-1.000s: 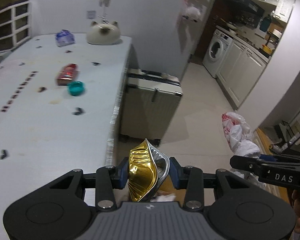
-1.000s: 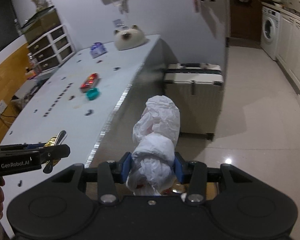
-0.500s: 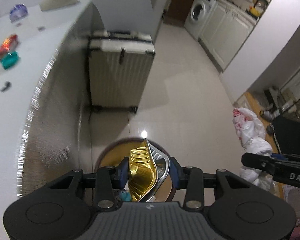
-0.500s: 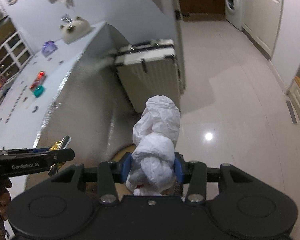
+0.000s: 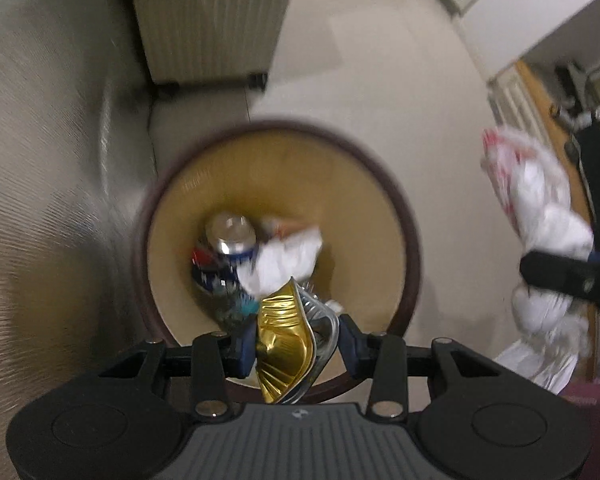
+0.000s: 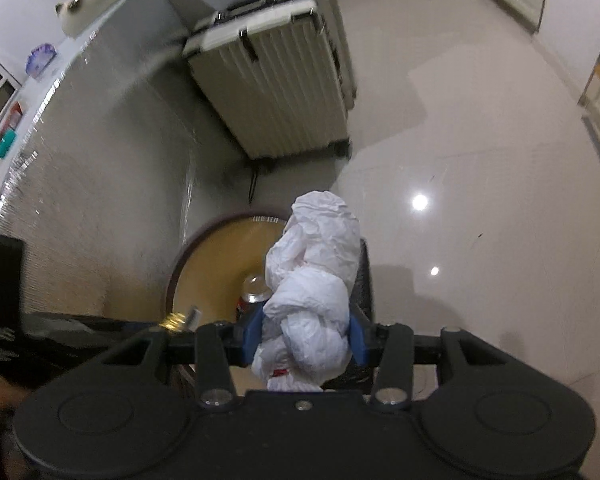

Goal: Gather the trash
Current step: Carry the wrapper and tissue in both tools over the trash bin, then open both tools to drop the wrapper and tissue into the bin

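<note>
Left gripper clamps a gold wrapper over the open bin, which holds a can and paper, while right gripper clamps a white bag beside it

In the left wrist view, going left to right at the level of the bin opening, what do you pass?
Silver textured table side → round brown-rimmed trash bin → crumpled white and red plastic bag held in the right gripper.
</note>
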`<state>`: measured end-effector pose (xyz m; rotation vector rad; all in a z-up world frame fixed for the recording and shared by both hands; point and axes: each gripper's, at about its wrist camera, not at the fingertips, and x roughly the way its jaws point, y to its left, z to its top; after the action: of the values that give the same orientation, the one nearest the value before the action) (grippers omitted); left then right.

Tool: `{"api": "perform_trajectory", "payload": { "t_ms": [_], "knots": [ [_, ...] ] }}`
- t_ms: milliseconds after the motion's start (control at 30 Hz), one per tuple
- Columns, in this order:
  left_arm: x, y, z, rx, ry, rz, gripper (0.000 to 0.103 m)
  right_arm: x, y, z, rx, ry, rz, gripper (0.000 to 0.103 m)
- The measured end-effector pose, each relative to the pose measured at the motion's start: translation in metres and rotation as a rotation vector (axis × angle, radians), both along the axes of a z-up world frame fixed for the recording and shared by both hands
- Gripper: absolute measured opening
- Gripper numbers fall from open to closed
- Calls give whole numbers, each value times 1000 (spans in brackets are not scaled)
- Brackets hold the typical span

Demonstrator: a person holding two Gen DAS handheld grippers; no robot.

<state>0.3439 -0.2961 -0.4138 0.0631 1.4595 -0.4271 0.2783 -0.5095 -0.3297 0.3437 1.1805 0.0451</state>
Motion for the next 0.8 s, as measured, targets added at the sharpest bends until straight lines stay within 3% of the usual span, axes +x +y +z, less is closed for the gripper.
{"api": "perform_trajectory", "payload": {
  "t_ms": [200,267,300,433,667,800],
  "knots": [
    [13,-2,-51,6,99,-62,43,27,12,-36,-6,34,54,46],
    [16,0,-60,11,123,-70,56,34,12,-42,1,36,66,46],
    [17,2,-61,17,119,-67,68,37,13,-46,9,38,73,46],
    [15,11,-51,7,100,-42,71,52,20,-63,40,65,160,46],
    [13,44,-10,-1,6,87,75,73,58,-87,15,118,441,46],
    [14,65,7,3,-33,181,76,83,76,-102,119,173,531,49]
  ]
}}
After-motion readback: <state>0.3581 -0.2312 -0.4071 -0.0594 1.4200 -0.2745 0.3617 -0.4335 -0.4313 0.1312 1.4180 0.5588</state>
